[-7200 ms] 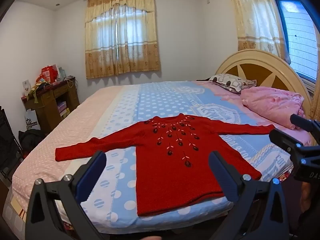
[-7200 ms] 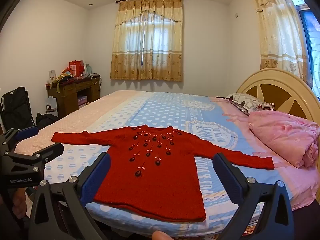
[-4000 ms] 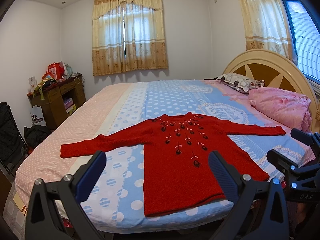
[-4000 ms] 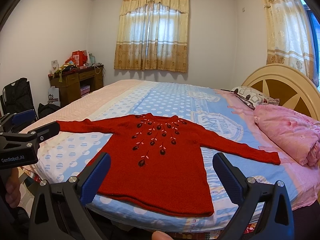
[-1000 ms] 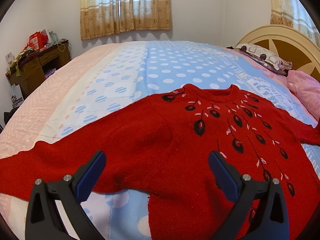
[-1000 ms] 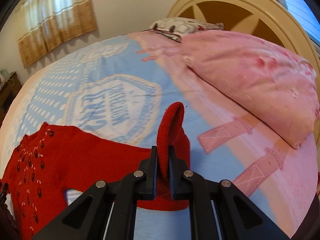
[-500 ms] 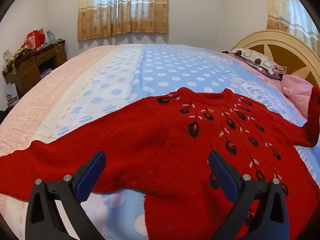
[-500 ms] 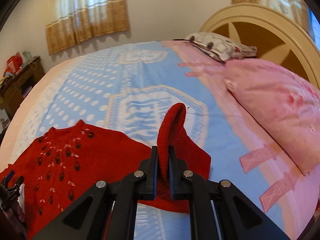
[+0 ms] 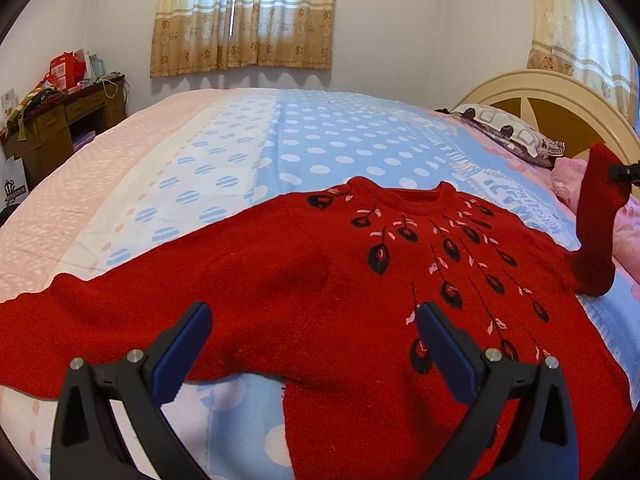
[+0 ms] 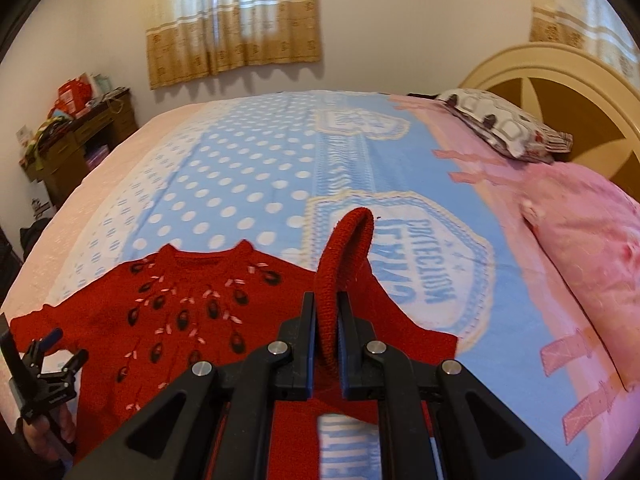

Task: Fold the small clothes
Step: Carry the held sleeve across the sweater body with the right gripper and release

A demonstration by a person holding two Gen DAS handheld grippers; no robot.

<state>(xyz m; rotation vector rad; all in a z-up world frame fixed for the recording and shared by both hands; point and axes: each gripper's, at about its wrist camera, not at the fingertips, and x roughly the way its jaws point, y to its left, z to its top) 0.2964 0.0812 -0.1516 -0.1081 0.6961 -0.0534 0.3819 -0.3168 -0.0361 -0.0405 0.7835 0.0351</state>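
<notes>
One red knitted sweater with black and pink leaf embroidery [image 9: 360, 280] fills my left wrist view, lying flat and face up on the blue polka-dot bedspread [image 9: 320, 148] with its neckline away from me. My left gripper [image 9: 314, 334] hovers over the chest with its jaws spread wide, pinching nothing. One sleeve runs out flat toward the left edge of this view. At the far right the other sleeve [image 9: 596, 220] rises off the bed, its cuff held up by the right gripper's tip [image 9: 624, 171].

From the right wrist view, my right gripper [image 10: 325, 320] has its jaws pressed together on that red cuff [image 10: 344, 264], which arches up between them. The sweater's body lies to the left and below, with the left gripper small at the left edge. I judge the coming move as a carry leftward across the chest, along the sleeve's long axis, and the right hand is the one placed to do it.

As for containers, I see none. A pink folded quilt [image 10: 580, 232] and a patterned pillow [image 10: 500, 124] sit by the headboard.
</notes>
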